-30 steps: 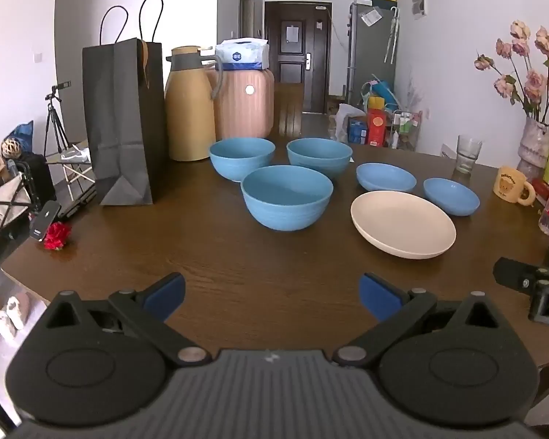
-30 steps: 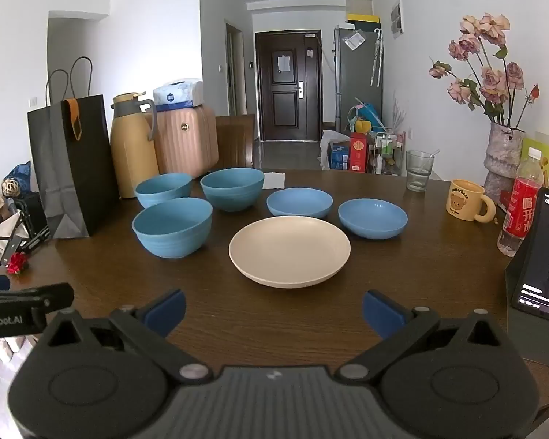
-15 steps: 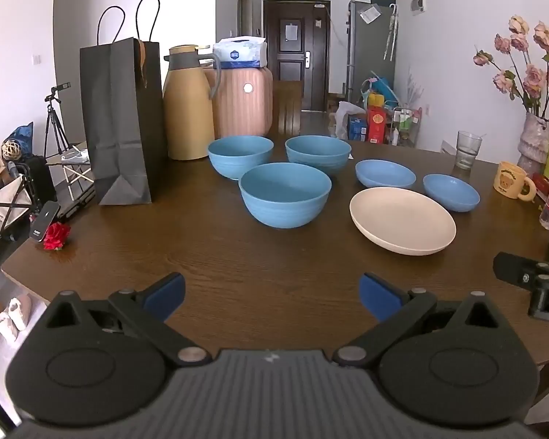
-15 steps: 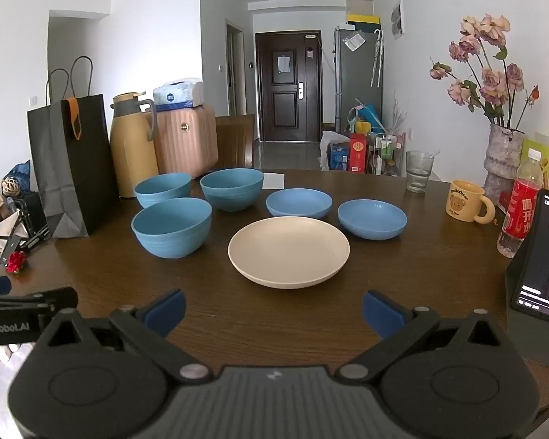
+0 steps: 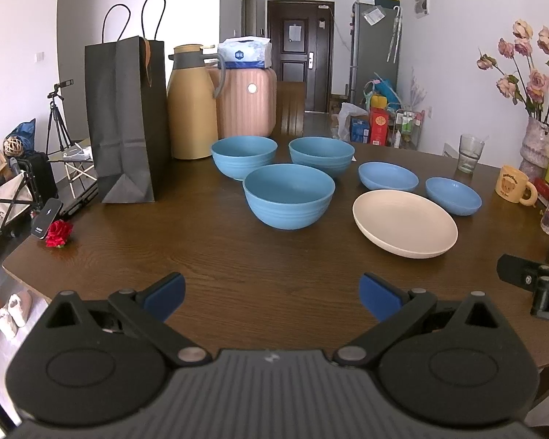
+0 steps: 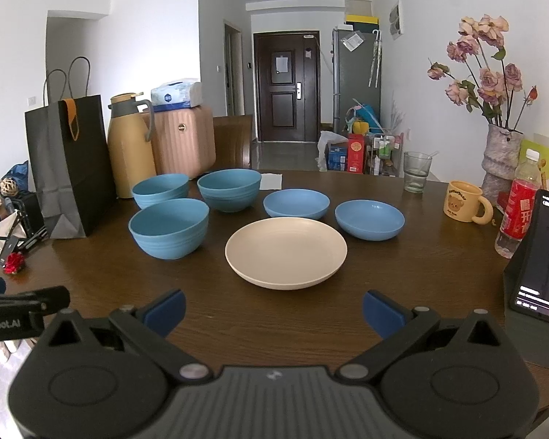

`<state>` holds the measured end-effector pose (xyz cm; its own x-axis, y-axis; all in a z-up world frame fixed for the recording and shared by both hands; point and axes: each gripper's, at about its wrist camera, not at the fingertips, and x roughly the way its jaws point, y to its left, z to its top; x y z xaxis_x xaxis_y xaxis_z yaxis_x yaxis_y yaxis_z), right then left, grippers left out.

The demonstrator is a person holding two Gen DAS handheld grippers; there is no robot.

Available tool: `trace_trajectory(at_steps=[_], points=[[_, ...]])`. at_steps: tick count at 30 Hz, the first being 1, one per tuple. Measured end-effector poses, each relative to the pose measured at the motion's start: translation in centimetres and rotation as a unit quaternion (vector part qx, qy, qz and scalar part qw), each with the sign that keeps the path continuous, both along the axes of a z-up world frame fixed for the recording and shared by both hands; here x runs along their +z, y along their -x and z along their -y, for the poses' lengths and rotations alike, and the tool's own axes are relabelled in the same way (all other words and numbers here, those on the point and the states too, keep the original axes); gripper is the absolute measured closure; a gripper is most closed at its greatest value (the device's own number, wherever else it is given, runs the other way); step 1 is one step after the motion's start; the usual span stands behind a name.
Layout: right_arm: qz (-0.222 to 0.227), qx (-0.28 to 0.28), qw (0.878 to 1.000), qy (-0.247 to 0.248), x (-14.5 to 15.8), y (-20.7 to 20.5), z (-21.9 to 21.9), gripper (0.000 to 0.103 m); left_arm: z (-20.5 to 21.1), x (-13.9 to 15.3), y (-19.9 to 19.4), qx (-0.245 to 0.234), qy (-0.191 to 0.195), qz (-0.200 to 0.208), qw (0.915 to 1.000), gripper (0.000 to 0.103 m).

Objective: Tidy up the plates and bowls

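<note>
The dark brown wooden table [image 6: 384, 274] carries all the crockery, and none of it is stacked yet, so the organizing looks barely begun. Largest of the dishes, the round cream shallow plate [image 6: 286, 252] lies alone at the near centre. To its left the near blue ribbed bowl [image 6: 168, 227] stands by itself, with the far-left blue bowl [image 6: 160, 189] and the far-centre blue bowl [image 6: 229, 188] behind it, each apart from the others. Two small shallow blue dishes sit beyond the plate: the left blue dish [image 6: 296, 203] and the right blue dish [image 6: 369, 218], side by side and not touching. By my reading, everything is left to do: bowls nested together, dishes gathered with the plate.

The right gripper [image 6: 274, 312] hangs low over the near table edge, level, aimed at the cream plate, fingers spread wide and holding nothing. The left gripper [image 5: 272, 296] hovers likewise, facing the near bowl, also spread and empty.
</note>
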<state>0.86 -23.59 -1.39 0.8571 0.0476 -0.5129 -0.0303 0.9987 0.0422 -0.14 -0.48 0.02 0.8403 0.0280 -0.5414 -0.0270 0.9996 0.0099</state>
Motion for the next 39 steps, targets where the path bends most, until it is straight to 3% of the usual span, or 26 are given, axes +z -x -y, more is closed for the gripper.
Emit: trace_trajectory(at_steps=[39], points=[[0.002, 0.001, 1.0, 0.002, 0.1, -0.01, 0.3, 0.0, 0.05, 0.2, 0.28, -0.004, 0.002, 0.003, 1.0, 0.0]])
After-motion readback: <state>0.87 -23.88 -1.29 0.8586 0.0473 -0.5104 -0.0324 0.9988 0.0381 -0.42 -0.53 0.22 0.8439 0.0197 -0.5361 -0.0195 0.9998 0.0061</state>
